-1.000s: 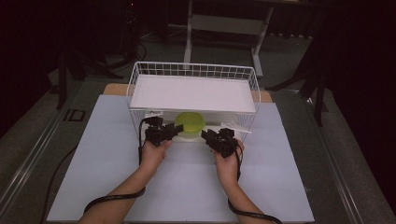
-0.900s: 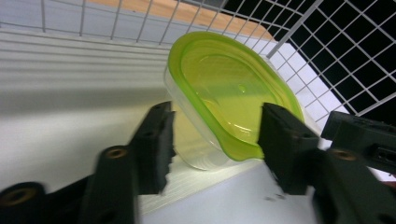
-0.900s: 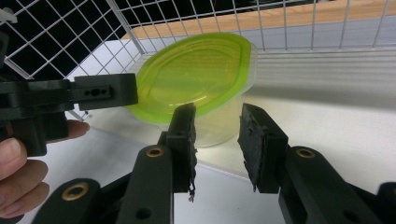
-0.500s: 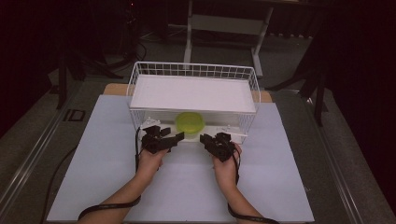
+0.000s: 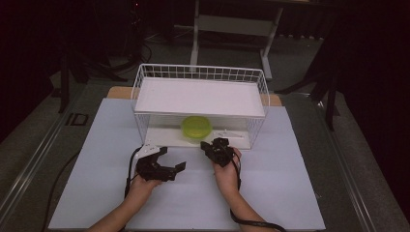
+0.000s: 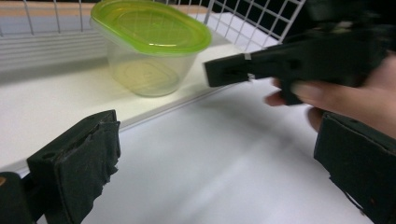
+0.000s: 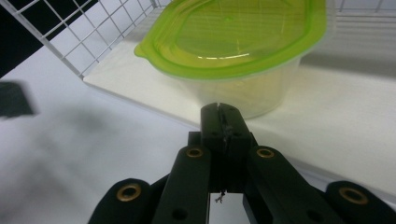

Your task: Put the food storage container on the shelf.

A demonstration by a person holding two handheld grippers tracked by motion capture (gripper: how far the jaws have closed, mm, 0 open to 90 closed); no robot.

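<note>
High view: the tub [image 5: 196, 127] with its green lid sits on the lower shelf of the wire rack [image 5: 199, 82] on the table [image 5: 290, 193]. Left hand-held gripper [image 5: 169, 159], near the rack, has just spread its jaws, nothing between. Right hand-held gripper [image 5: 212, 145], before the tub, has just pressed together, empty.

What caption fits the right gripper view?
Shut right gripper facing a clear tub with a green lid on the rack's lower shelf.
</note>
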